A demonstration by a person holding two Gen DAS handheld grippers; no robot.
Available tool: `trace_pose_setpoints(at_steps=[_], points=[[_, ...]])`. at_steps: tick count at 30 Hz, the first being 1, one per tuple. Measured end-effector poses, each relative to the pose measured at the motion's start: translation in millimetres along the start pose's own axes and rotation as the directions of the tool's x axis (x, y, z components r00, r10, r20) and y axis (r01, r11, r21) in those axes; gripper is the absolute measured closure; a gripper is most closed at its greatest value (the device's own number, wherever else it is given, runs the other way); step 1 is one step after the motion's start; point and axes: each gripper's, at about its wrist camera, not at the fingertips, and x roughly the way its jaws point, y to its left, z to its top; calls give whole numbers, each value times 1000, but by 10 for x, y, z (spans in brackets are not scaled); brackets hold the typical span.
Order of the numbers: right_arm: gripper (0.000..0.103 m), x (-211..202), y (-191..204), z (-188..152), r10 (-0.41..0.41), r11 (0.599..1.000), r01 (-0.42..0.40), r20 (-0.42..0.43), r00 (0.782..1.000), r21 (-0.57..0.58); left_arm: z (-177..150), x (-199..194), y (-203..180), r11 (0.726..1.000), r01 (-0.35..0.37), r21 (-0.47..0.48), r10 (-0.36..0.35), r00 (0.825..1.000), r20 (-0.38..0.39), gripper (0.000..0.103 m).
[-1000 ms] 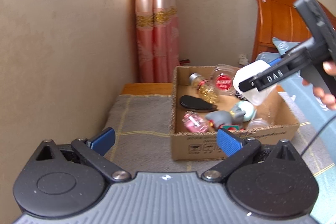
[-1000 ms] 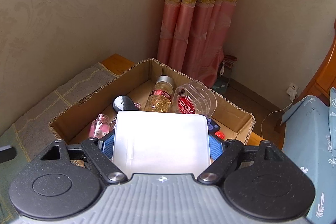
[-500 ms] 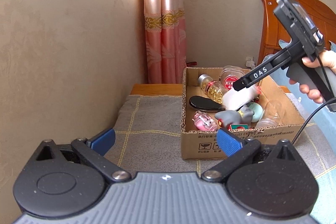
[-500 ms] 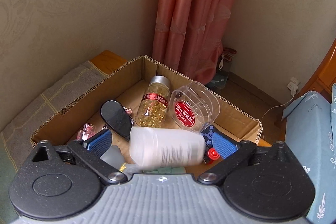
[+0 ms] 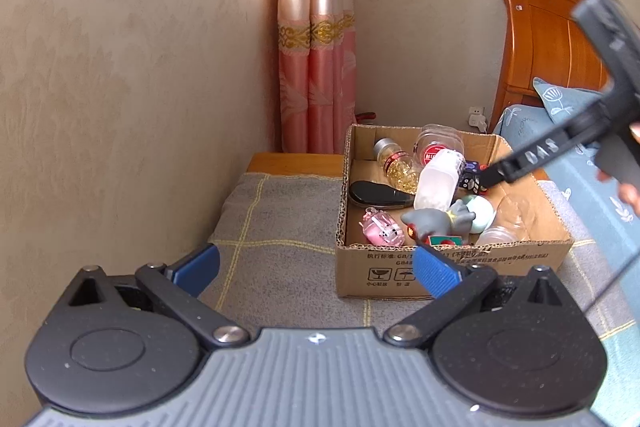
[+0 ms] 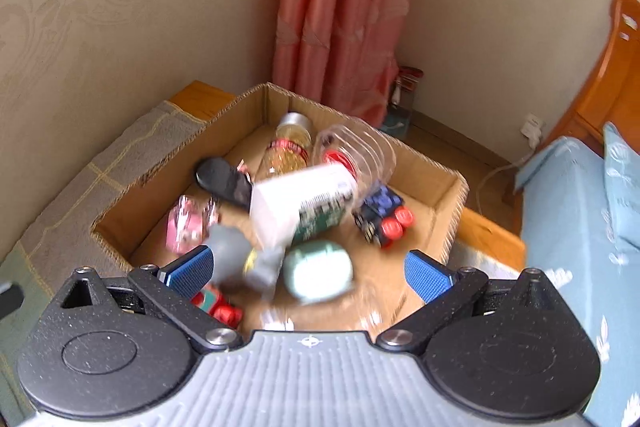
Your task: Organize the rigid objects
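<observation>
White plastic bottle (image 6: 302, 205) lies tilted inside the cardboard box (image 5: 452, 265), on top of the grey toy (image 6: 240, 255) and beside the black oval case (image 6: 224, 183). Your right tool (image 6: 308, 269) hangs above the box with its jaws spread to the full and nothing between them, so the placing step looks finished. Your left tool (image 5: 316, 265) also stands wide and empty over the grey blanket (image 5: 276, 223). For the next move, you probably need to find another loose object; none shows outside the box.
</observation>
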Motion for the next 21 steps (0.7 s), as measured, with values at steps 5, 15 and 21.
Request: trace_pose_setpoints(at_steps=[5, 15, 21], points=[[0, -287, 81, -317, -82, 995, 81, 14, 997, 58, -7, -17, -24, 1000, 2, -15, -3, 999, -42, 1], [0, -620, 283, -999, -96, 961, 88, 18, 995, 262, -91, -52, -197, 999, 1, 36, 3, 993, -119, 1], [0, -834, 442, -1298, -140, 938, 120, 36, 990, 325, -125, -138, -284, 998, 18, 65, -9, 991, -135, 1]])
